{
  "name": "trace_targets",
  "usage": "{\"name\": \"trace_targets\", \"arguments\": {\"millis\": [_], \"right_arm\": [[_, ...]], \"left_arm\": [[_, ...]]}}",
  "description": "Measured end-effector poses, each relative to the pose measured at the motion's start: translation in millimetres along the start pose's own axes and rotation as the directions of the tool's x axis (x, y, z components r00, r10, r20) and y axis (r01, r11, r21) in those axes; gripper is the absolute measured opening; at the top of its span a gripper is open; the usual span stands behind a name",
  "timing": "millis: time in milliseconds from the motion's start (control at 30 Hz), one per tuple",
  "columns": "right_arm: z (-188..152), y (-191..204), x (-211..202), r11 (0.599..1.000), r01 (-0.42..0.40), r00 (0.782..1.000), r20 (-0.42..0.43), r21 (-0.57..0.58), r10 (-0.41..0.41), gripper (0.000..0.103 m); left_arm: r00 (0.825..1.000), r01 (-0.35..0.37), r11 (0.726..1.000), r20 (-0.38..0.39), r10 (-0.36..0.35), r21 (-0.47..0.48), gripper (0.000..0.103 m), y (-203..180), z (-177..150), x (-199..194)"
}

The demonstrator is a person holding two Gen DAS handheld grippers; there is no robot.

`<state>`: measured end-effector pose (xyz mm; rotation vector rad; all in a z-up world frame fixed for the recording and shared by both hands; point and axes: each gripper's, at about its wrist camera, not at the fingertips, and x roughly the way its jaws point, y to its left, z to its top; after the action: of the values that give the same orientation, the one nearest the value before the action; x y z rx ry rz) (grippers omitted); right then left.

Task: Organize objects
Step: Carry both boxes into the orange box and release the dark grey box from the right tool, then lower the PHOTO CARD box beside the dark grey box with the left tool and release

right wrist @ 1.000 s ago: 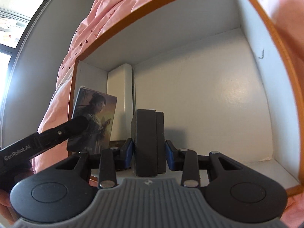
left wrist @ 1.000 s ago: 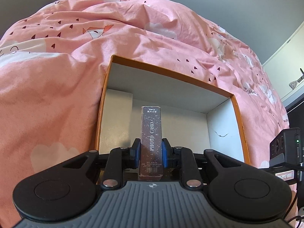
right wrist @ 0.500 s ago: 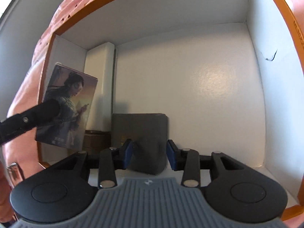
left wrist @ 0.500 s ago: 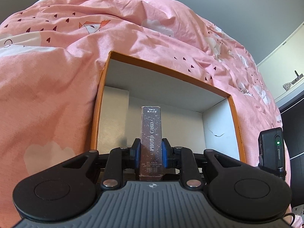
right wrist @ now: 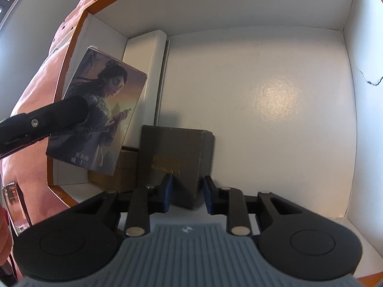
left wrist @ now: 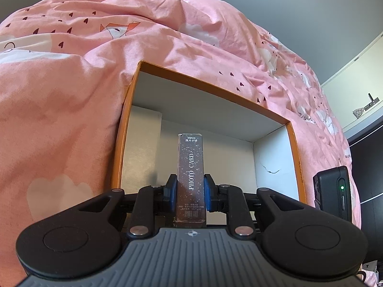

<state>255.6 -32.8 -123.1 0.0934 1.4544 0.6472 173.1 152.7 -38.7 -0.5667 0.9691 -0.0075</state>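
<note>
In the left wrist view, the left gripper (left wrist: 190, 192) was seen clamped on a dark photo card box (left wrist: 190, 167), held upright with its narrow printed side toward the camera. The box was positioned in front of the open orange-rimmed box (left wrist: 295, 157), whose white interior was visible beyond it. The orange-rimmed box was set on a pink bedspread (left wrist: 71, 91). In the right wrist view, the right gripper (right wrist: 187, 192) was located inside the orange-rimmed box (right wrist: 347, 12), its jaws closing. A dark grey box (right wrist: 176, 165) was seen standing on the white floor beyond the blue pads, not pressed by them. To the left, the photo card box (right wrist: 103, 119) was seen showing its illustrated face, gripped by the left gripper's black finger (right wrist: 45, 119). A small brown box (right wrist: 124, 167) was partly hidden behind it.
</note>
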Motion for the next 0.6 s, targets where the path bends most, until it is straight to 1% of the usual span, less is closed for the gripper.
{"name": "trace_targets", "arguments": {"millis": [100, 167, 200, 267, 333, 367, 400, 467, 500, 600], "right_arm": [[-1.4, 1.1, -4.1, 1.0, 0.0, 1.0, 0.005, -0.013, 0.0, 0.029], [-2.8, 2.0, -14.8, 0.999, 0.001, 1.0, 0.027, -0.033, 0.0, 0.029], [-3.6, 1.7, -22.5, 0.999, 0.013, 0.999, 0.046, -0.046, -0.011, 0.029], [-4.6, -1.6, -36.6, 0.996, 0.07, 0.994, 0.083, -0.06, -0.065, 0.029], [-4.7, -7.3, -48.7, 0.988, 0.144, 0.983, 0.122, -0.062, -0.136, 0.029], [-4.5, -11.3, -53.1, 0.984, 0.168, 0.978, 0.134, -0.057, -0.159, 0.029], [2.8, -23.5, -58.2, 0.981, 0.189, 0.973, 0.143, -0.045, -0.18, 0.029], [8.1, -36.3, -64.5, 0.976, 0.218, 0.965, 0.153, -0.024, -0.212, 0.029], [13.3, -40.8, -65.9, 0.973, 0.229, 0.962, 0.156, -0.016, -0.224, 0.024], [12.4, -43.7, -66.6, 0.974, 0.227, 0.963, 0.157, -0.023, -0.22, 0.021]], "left_arm": [[1.0, 0.017, 1.0, -0.012, -0.017, -0.008, 0.025, -0.8, -0.8, 2.9], [0.999, 0.031, 0.999, -0.022, -0.031, -0.018, 0.025, -2.5, -2.2, 6.1], [0.999, 0.036, 0.999, -0.027, -0.037, -0.023, 0.025, -3.8, -3.0, 8.1], [0.998, 0.052, 0.998, -0.037, -0.053, -0.036, 0.025, -8.0, -5.4, 13.7], [0.996, 0.069, 0.997, -0.048, -0.071, -0.046, 0.025, -14.2, -8.2, 20.9], [0.995, 0.079, 0.996, -0.057, -0.082, -0.051, 0.025, -18.4, -10.0, 25.9], [0.994, 0.087, 0.995, -0.064, -0.09, -0.053, 0.025, -22.9, -11.9, 30.6], [0.993, 0.087, 0.995, -0.077, -0.09, -0.044, 0.025, -32.5, -16.2, 40.5], [0.993, 0.079, 0.996, -0.08, -0.082, -0.04, 0.025, -37.0, -17.6, 45.7], [0.994, 0.062, 0.998, -0.093, -0.064, -0.027, 0.025, -48.0, -22.3, 61.0]]}}
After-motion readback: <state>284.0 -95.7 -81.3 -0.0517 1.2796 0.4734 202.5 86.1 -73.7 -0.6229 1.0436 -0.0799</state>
